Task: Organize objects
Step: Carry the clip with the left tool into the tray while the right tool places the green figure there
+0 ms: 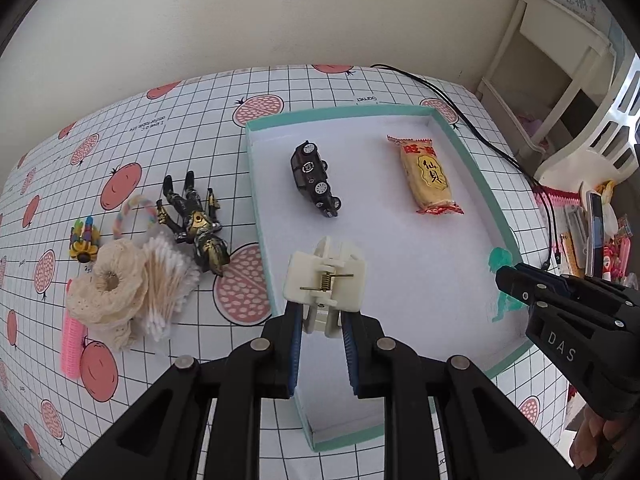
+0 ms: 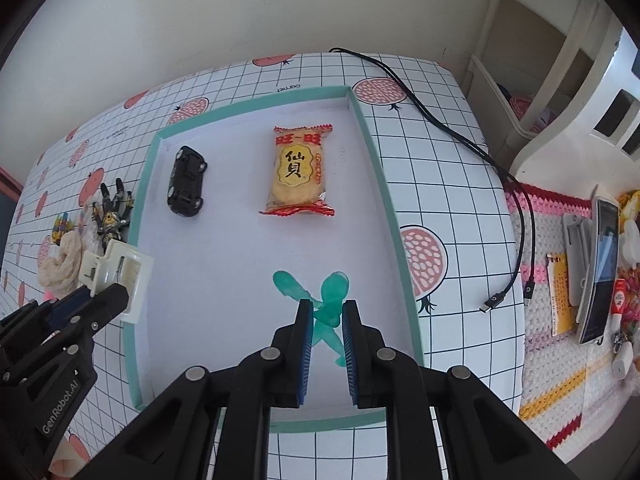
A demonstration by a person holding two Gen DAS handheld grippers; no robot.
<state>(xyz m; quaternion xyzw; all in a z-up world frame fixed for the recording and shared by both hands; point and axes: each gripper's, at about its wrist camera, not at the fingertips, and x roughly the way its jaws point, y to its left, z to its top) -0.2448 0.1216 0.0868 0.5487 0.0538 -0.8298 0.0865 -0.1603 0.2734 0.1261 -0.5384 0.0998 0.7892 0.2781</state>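
- Cream plastic clip [image 1: 325, 280], with a bare metal spring on top, sits clamped between my left tongs [image 1: 320, 320]; I hold it above the near left part of the box.
- Translucent green toy figure [image 2: 320, 300] is pinched between my right tongs [image 2: 326, 316], low over the near right part of the box floor.
- Shallow white box with a mint-green rim [image 1: 256, 184] lies on the counter [image 1: 192, 120], which wears a grid cloth printed with pink pomegranates.
- Inside the box, a black toy car [image 1: 316, 180] lies on its side at the far left, and a yellow-and-red rice-cracker packet [image 1: 427, 176] lies flat, well apart, at the far right.
- Left of the box, on the cloth, I see a black-and-gold action figure [image 1: 196, 220], a bundle of cotton swabs [image 1: 166, 284], a cream lace scrunchie [image 1: 112, 288], a pink comb-like piece [image 1: 71, 340] and a small multicoloured toy [image 1: 85, 240].
- Black cable [image 2: 460, 136] runs across the counter's far right corner.
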